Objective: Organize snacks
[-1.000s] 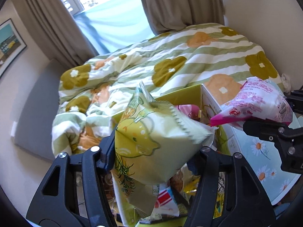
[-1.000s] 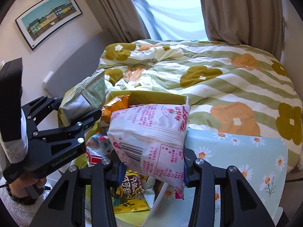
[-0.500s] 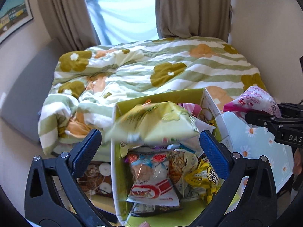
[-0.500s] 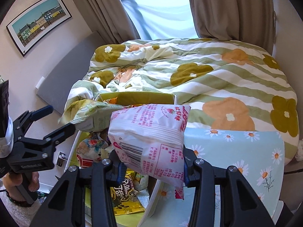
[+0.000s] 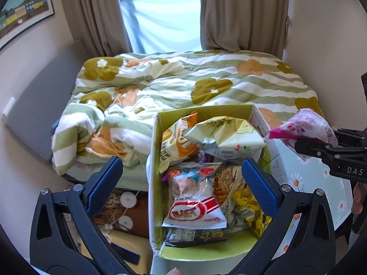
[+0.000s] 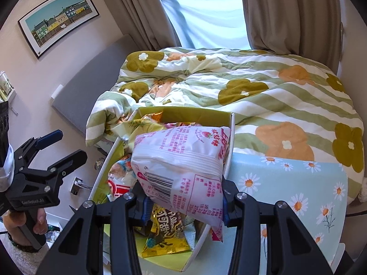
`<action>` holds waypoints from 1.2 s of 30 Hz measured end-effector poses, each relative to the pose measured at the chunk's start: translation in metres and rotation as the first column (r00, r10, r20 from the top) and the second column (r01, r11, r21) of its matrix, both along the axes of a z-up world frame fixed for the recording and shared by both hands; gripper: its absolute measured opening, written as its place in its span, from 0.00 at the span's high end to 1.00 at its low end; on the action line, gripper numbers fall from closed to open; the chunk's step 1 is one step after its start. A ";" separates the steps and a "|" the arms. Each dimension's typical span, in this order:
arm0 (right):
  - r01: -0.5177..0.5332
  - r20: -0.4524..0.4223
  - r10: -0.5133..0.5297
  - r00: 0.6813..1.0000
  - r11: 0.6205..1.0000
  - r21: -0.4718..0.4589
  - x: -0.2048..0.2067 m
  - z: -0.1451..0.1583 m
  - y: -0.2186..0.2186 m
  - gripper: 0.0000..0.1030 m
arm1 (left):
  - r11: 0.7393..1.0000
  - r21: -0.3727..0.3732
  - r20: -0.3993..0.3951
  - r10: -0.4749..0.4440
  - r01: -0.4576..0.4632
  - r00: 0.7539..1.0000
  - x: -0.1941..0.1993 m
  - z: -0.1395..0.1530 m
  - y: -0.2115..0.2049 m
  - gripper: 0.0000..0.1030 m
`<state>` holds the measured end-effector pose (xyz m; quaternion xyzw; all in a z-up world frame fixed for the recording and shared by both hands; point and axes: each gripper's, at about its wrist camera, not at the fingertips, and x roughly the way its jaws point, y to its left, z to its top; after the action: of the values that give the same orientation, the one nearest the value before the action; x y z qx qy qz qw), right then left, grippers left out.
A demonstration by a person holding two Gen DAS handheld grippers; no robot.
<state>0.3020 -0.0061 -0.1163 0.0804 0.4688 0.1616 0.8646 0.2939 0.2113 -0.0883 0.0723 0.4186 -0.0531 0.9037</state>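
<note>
our right gripper (image 6: pixel 182 202) pinches the pink bag (image 6: pixel 181 160), light, puffy and crushable, above the box (image 6: pixel 230 137); our left gripper (image 5: pixel 182 181) is spread.

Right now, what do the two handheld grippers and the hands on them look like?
Both are black, angular, with silver screw heads and blue textured pads. The left gripper has white lettering, too blurred to read, on its body; the right gripper shows "DAS". The left hand is bare, a dark bead bracelet at the wrist. No cables visible.
</note>
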 end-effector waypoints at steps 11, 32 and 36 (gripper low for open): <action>-0.049 -0.052 0.048 0.998 0.998 -0.034 -0.011 -0.030 0.026 0.33 | 0.995 -0.022 -0.017 0.096 -0.096 0.995 -0.026 -0.010 0.020 0.00; 0.110 0.221 -0.091 0.971 0.991 -0.077 -0.159 0.069 -0.039 0.00 | 0.991 -0.073 0.116 0.119 -0.111 0.986 -0.164 0.052 -0.044 0.00; 0.248 0.262 -0.206 0.943 0.958 -0.142 -0.200 0.091 -0.061 0.00 | 0.994 -0.074 0.168 0.098 -0.086 0.981 -0.195 0.069 -0.068 0.00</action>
<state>0.1016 -0.0669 -0.0258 0.0382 0.3585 0.0279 0.9323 0.0989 0.1429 -0.0198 0.0271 0.3403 -0.0187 0.9397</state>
